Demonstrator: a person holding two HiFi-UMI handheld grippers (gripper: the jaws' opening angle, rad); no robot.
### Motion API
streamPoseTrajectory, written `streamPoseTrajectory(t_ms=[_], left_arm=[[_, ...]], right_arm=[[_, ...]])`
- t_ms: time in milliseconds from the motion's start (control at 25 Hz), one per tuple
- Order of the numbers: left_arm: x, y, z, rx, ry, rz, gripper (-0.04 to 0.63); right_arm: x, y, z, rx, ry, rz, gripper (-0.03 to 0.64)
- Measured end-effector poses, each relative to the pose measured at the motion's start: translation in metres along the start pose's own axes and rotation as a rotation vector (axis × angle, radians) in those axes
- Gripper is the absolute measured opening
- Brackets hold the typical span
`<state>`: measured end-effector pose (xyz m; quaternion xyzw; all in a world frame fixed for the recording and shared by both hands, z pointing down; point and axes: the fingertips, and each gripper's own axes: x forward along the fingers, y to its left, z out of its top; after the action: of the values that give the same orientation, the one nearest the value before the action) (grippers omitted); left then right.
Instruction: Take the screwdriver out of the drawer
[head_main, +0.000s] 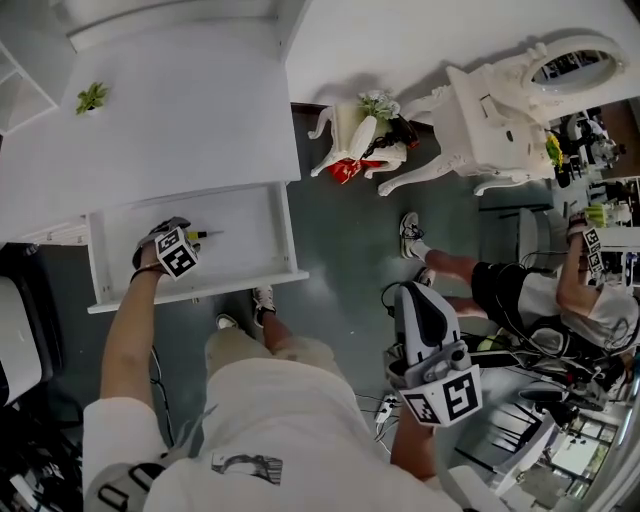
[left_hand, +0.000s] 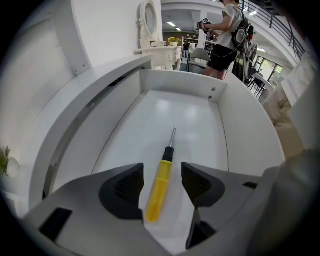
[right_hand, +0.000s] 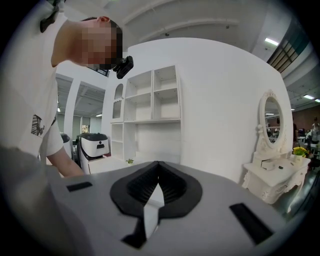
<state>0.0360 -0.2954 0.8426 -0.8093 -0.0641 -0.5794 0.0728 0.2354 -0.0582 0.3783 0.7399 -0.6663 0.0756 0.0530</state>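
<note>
White short-sleeved T-shirt (head_main: 300, 450) with a dark print, beige shorts (head_main: 250, 352), white sneakers (head_main: 263, 299). The grey plastic left gripper (left_hand: 162, 184) and right gripper (right_hand: 158, 182) show black ribbed pads (left_hand: 127, 187) and black-and-white marker cubes (head_main: 178, 253).

This is a mock home room staged inside a large open-plan lab or office hall. The home part is all-white showroom furniture: a desk (head_main: 180, 110) with an open drawer (head_main: 250, 235), an ornate dressing table (head_main: 495, 110) with an oval mirror (right_hand: 272, 117), and a shelf unit (right_hand: 152, 95). At the lower right of the head view, cables (head_main: 372, 405) lie on the grey floor (head_main: 340, 250). In the left gripper view a second person (left_hand: 225, 37) wearing a backpack stands under strip ceiling lights (left_hand: 172, 24).
</note>
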Motion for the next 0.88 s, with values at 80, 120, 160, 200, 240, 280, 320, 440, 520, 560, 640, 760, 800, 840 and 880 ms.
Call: streamPoseTrajectory(t_ms=[80,120,160,200,240,280,320,440,520,560,640,760,800,840,880], left_arm=[[0.002,0.001,0.002,0.01,0.001,-0.007,0.238],[0.003,0.001,0.003,0.014,0.004,-0.01,0.23],[0.004,0.0,0.003,0.017,0.009,-0.014,0.217],[0.005,0.0,0.003,0.018,0.013,-0.017,0.201],[0.006,-0.001,0.003,0.017,0.017,-0.021,0.193],[0.008,-0.001,0.003,0.013,0.02,-0.025,0.192],[0.009,-0.001,0.002,0.009,0.023,-0.029,0.192],[0.011,-0.001,0.001,0.006,0.028,-0.032,0.182],[0.011,-0.002,0.001,0.012,0.028,-0.031,0.176],[0.011,-0.002,0.001,0.015,0.028,-0.031,0.175],[0.011,-0.003,0.001,0.014,0.031,-0.037,0.169],[0.013,-0.006,0.001,0.012,0.037,-0.046,0.15],[0.013,-0.007,0.001,0.011,0.039,-0.045,0.146],[0.013,-0.008,0.001,0.007,0.04,-0.043,0.142],[0.013,-0.009,0.001,0.003,0.04,-0.04,0.138]], right_arm=[[-0.001,0.001,-0.001,0.005,0.004,-0.007,0.009],[-0.002,0.001,-0.002,0.007,0.004,-0.008,0.009],[-0.002,0.001,-0.002,0.009,0.003,-0.01,0.009],[-0.002,0.001,-0.002,0.012,0.003,-0.011,0.009],[-0.002,0.001,-0.003,0.015,0.002,-0.012,0.009],[-0.002,0.0,-0.003,0.017,0.002,-0.014,0.009],[-0.002,0.0,-0.003,0.019,0.002,-0.016,0.009],[-0.003,0.0,-0.005,0.031,0.004,-0.019,0.009],[-0.004,0.0,-0.005,0.052,0.001,-0.018,0.009],[-0.004,-0.001,-0.005,0.062,-0.002,-0.017,0.009],[-0.004,-0.001,-0.005,0.072,-0.006,-0.017,0.009],[-0.004,-0.001,-0.005,0.074,-0.008,-0.016,0.009],[-0.004,0.0,-0.005,0.076,-0.008,-0.015,0.009],[-0.004,0.0,-0.005,0.078,-0.008,-0.014,0.009],[-0.004,0.001,-0.005,0.08,-0.009,-0.012,0.009]])
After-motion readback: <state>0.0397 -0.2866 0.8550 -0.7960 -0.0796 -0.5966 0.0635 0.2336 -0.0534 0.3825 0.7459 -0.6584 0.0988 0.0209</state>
